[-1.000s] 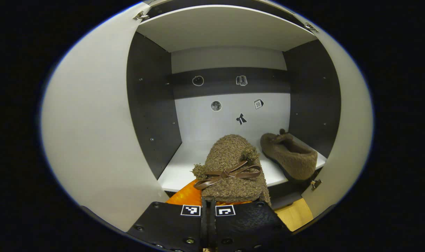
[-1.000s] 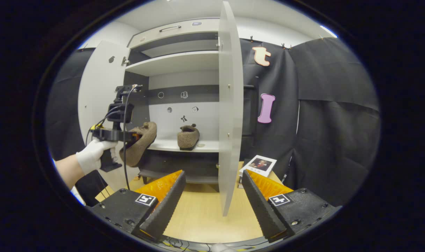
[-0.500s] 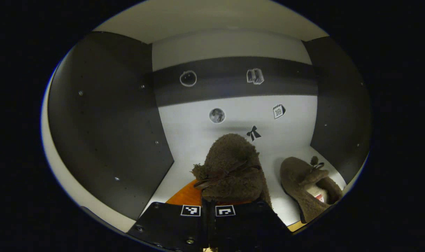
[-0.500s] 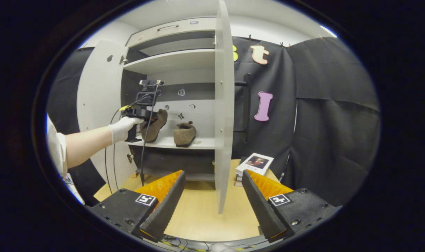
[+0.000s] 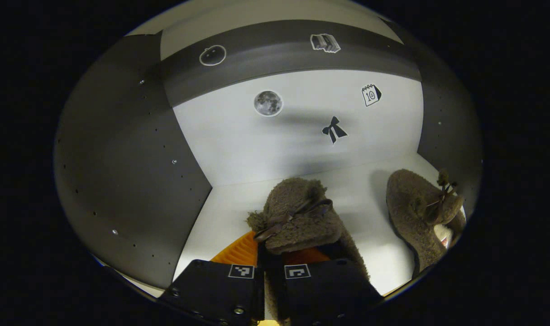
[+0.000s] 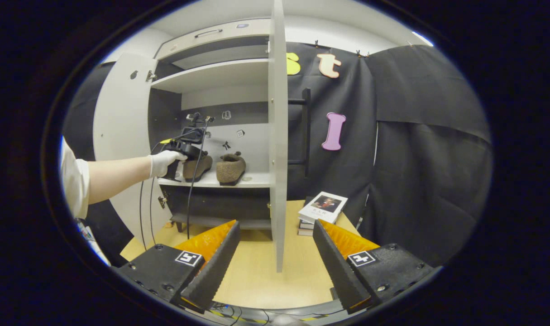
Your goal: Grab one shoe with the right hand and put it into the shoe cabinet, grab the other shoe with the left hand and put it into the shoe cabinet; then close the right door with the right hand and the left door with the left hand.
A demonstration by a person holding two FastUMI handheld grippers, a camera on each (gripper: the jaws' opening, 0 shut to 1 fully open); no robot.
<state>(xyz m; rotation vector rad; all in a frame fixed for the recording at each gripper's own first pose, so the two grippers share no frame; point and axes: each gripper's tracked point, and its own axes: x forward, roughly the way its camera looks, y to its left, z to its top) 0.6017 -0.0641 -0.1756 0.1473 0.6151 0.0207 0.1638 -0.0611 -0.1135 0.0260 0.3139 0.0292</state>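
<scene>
Left door: [image 6: 116, 136] it stands swung wide at 9 o'clock of the cabinet opening in the right gripper view; you have not closed it yet.
Left claw: [image 5: 270, 253] clenched on the heel end of the second shoe, deep inside the shoe cabinet; in the right gripper view your gloved hand [image 6: 163, 160] holds it at the shelf's left end.
Second shoe: [image 5: 297, 217] fuzzy brown with a bow, toe pointing to 12 o'clock toward the back wall; it looks down on or just above the shelf [image 5: 238, 213], though contact underneath is hidden.
First shoe: [image 5: 419, 217] already resting on the same shelf at 3 o'clock of the held one, near but apart from it.
Step in hand: as I judge it, you are setting down the left-hand shoe, so the placing half of the task is nearly done.
Next move: let the left claw go only once the sole sits flat, then draw straight back toward 6 o'clock so the fingers do not drag the fleece.
Right door: [image 6: 278, 136] open, seen edge-on at 12 o'clock of the right claw.
Right claw: [image 6: 275, 258] released, jaws wide and empty, low over the wooden surface [image 6: 256, 271].
After that: swing the right door shut with it, then the left door with the left claw.
Books: [image 6: 322, 210] a small stack at 1 o'clock of the right claw; keep clear of it.
</scene>
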